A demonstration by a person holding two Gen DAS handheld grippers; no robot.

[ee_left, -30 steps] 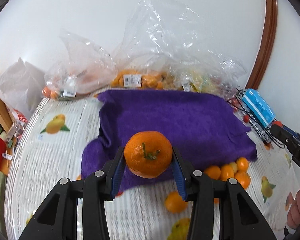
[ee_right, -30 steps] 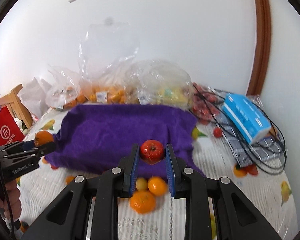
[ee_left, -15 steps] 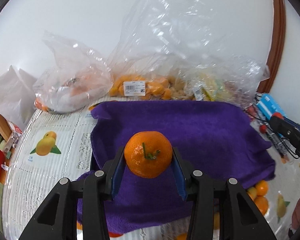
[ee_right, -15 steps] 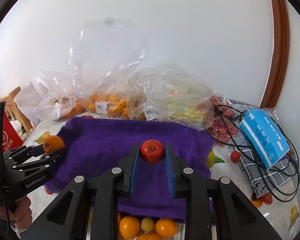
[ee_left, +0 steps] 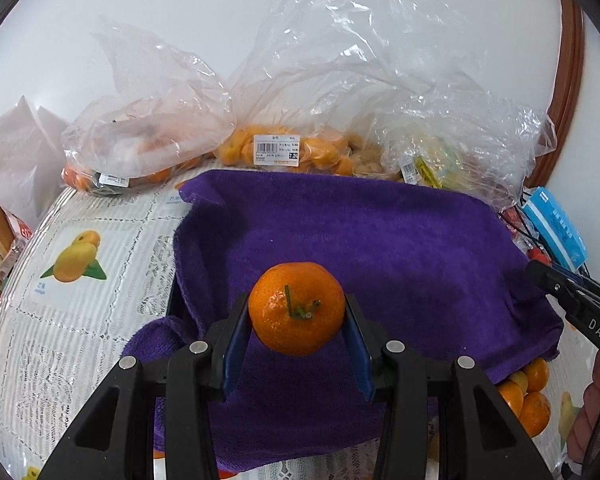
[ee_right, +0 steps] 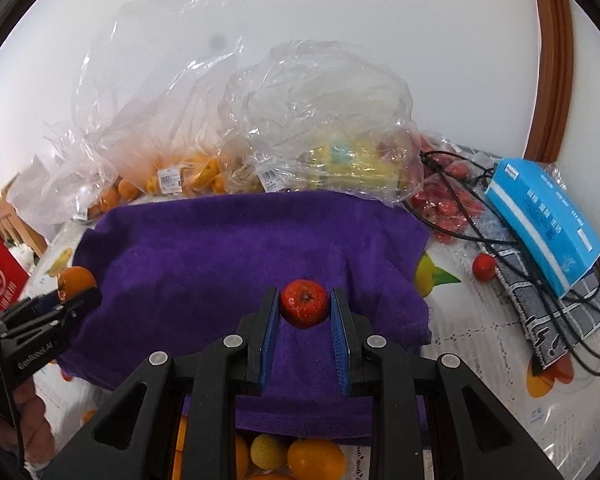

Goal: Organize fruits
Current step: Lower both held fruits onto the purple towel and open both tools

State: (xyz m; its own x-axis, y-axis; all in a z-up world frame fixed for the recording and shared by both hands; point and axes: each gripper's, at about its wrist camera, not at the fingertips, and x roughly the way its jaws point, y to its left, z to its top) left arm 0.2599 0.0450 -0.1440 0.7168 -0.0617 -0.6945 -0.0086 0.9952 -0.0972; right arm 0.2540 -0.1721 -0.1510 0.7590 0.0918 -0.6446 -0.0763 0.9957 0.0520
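Gripping an orange mandarin (ee_left: 296,307) between its blue-padded fingers (ee_left: 236,340), the left gripper (ee_left: 296,312) holds the fruit stem side toward the camera, above the near part of a purple towel (ee_left: 380,240). The right gripper (ee_right: 305,312) is clamped narrowly on a small red fruit (ee_right: 304,309), likewise above the towel's near part. The towel lies spread on a surface (ee_left: 80,320) covered by a fruit-printed cloth. Beyond both pairs of fingers, past the towel's far edge, sit clear plastic bags (ee_left: 340,100); one holds small orange fruit with a barcode label (ee_left: 276,155), another yellowish items. Below the right gripper's fingers, at the towel's near edge, loose orange and yellow fruits (ee_right: 300,456) lie on the surface. To the right of those fingers rest a blue box (ee_right: 540,224), black cables (ee_right: 500,248) and one loose red fruit (ee_right: 483,267). In the right wrist view the left gripper shows far to the left with its mandarin.
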